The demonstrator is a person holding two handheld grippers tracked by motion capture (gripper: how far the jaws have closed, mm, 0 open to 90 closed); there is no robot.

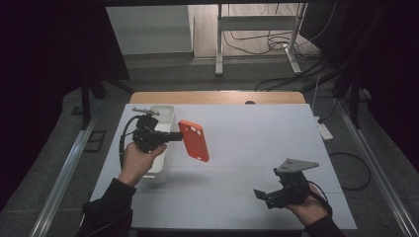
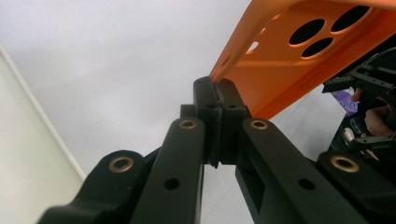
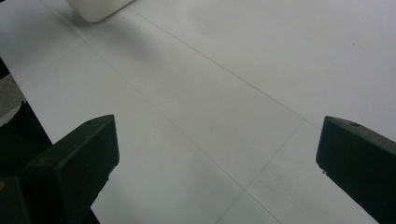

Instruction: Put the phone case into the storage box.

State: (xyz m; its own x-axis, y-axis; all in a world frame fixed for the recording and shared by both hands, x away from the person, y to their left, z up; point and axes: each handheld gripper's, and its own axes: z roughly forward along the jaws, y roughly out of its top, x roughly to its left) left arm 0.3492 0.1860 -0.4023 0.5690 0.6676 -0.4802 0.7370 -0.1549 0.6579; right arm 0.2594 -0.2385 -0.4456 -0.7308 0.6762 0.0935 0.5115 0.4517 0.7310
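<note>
White bin (image 1: 159,148) contents unseen | left gripper (image 1: 179,136) clamps orange case (image 1: 194,140)

one orange phone case (image 1: 193,140), one white bin (image 1: 163,114), two grippers (image 1: 178,136) (image 1: 261,195).

Orange phone case (image 1: 193,140); white bin (image 1: 163,114); black gripper (image 1: 174,137)

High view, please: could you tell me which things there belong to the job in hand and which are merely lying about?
In the job:
- orange phone case, pinched at its edge and held up off the table
- left tool, shut on the case
- right tool, open and holding nothing
- white bin, beside the left hand

Lying about:
- white power strip on the floor
- metal stand behind the table
</note>
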